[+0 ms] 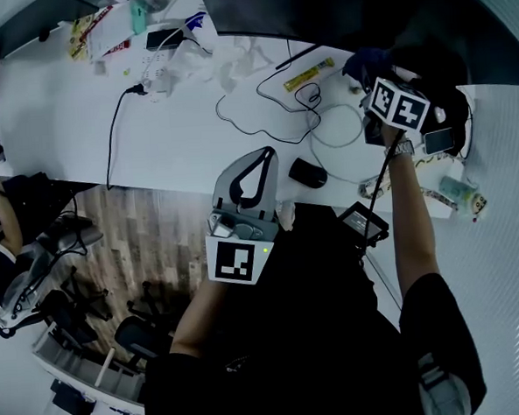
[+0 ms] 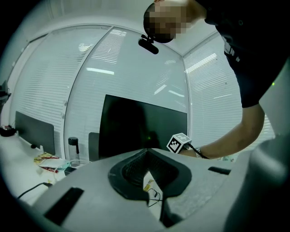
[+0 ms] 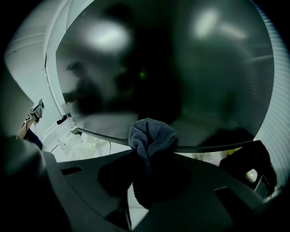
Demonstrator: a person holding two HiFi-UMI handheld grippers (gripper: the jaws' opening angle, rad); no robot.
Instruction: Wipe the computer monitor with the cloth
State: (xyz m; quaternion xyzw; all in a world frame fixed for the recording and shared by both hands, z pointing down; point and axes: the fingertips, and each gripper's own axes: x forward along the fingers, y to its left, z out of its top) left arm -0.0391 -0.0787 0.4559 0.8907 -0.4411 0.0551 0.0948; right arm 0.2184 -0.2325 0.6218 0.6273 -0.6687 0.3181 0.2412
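Overhead, the long white table [image 1: 62,127] ran across the head view, with wood-pattern floor [image 1: 156,244] showing below its near edge. At the table's far side stood the wide, dark, flat computer monitor [image 3: 172,68], its glossy screen filling almost the whole of the right gripper view and giving back dim reflections.

The right hand-held gripper [image 3: 147,163] was raised in front of the lower part of that screen, close to its bottom edge. Its jaws were clamped on a bunched blue-grey cloth [image 3: 152,136], whose rounded wad stuck out beyond the jaw tips toward the screen; whether the cloth actually touched the glass could not be told.

The left hand-held gripper [image 1: 263,155] was held low over the near edge of the table, well apart from the monitor and the cloth. Its jaws were together at the tips with nothing between them, only a narrow gap behind the tips through which the table showed.

A small black computer mouse [image 1: 308,173] lay on the table just to the right of the left hand-held gripper, near a loop of thin white cable [image 1: 338,127].
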